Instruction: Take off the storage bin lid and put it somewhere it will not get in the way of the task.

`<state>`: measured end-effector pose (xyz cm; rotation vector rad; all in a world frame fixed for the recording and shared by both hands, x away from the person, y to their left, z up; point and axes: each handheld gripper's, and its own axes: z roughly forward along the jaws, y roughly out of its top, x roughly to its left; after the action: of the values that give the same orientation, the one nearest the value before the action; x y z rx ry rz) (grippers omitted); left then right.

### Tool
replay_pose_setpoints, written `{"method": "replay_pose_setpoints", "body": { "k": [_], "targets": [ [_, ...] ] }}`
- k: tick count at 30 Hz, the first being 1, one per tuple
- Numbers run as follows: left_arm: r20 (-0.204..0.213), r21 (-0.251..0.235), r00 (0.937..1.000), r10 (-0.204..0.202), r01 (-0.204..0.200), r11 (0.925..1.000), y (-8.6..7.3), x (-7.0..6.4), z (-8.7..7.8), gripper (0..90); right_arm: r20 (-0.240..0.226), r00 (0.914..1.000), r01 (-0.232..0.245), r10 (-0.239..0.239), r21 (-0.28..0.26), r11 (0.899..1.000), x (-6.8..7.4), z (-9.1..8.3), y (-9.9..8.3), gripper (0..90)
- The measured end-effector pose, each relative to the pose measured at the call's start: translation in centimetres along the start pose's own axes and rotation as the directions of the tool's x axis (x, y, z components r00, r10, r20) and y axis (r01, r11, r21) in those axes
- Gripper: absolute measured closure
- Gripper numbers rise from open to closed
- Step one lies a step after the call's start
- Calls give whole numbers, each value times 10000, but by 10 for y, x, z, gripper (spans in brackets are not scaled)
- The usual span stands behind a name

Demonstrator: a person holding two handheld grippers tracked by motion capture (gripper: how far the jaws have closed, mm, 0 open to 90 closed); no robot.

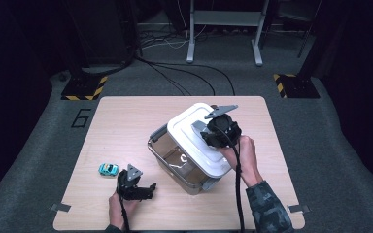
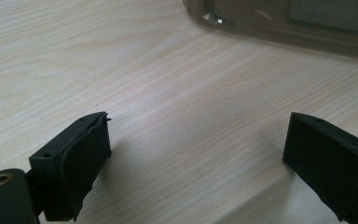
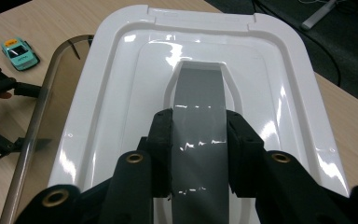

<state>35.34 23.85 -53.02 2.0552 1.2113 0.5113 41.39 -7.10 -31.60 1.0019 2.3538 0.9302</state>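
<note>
The right gripper [image 3: 198,149] pinches the grey handle [image 3: 199,107] of the white lid [image 3: 121,93], held askew over the clear bin [image 1: 167,150]. The left gripper [image 2: 196,158] gapes empty; toy car [image 1: 108,169] beside it awaits loading.

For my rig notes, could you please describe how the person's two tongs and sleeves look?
Both tongs are black. The left tongs and the right tongs each carry a grey three-cornered plate on top, and a black cable trails back from each along the forearm. The jaws end in black rectangular pads and have brass-coloured rivets at the joints. The right forearm wears a dark camouflage-patterned sleeve.
</note>
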Motion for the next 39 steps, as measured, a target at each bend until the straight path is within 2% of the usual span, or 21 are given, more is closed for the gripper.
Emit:
{"method": "replay_pose_setpoints", "body": {
  "k": [7, 20, 21, 23, 25, 32, 35, 38, 39],
  "targets": [
    [-27, 5, 10000, 71, -71, 10000, 0, 0, 0, 68, 339, 9994, -93, 93, -6, 10000, -16, -9, -5, 669],
    [-36, 1, 9999, 102, -102, 9999, 0, 1, 0, 67, 880, 9935, -738, 728, 87, 9972, -40, -19, -20, 668],
    [-31, -4, 10000, 81, -81, 10000, 0, 1, 0, 68, 903, 9937, -674, 662, 107, 9977, -42, -19, -21, 669],
    [-31, 8, 9999, 98, -98, 10000, 0, 1, 0, 68, 1000, 9910, -912, 893, 150, 9957, -45, -19, -24, 669],
    [-26, 13, 9999, 108, -108, 9999, 0, 1, 0, 68, 1064, 9911, -827, 804, 174, 9964, -49, -19, -26, 669],
    [-45, -12, 10000, 82, -82, 10000, 0, 1, 0, 68, 1382, 9837, -1188, 1150, 194, 9927, -60, -21, -35, 669],
    [-50, -17, 10000, 74, -74, 10000, 0, 1, 0, 68, 1593, 9789, -1333, 1281, 228, 9908, -66, -20, -39, 669],
    [-49, -21, 10000, 71, -71, 10000, 0, 1, 0, 67, 1882, 9706, -1587, 1503, 304, 9869, -74, -18, -46, 668],
    [-49, -21, 10000, 71, -71, 10000, 0, 1, 0, 68, 1882, 9706, -1587, 1503, 304, 9869, -74, -18, -46, 668]
  ]
}}
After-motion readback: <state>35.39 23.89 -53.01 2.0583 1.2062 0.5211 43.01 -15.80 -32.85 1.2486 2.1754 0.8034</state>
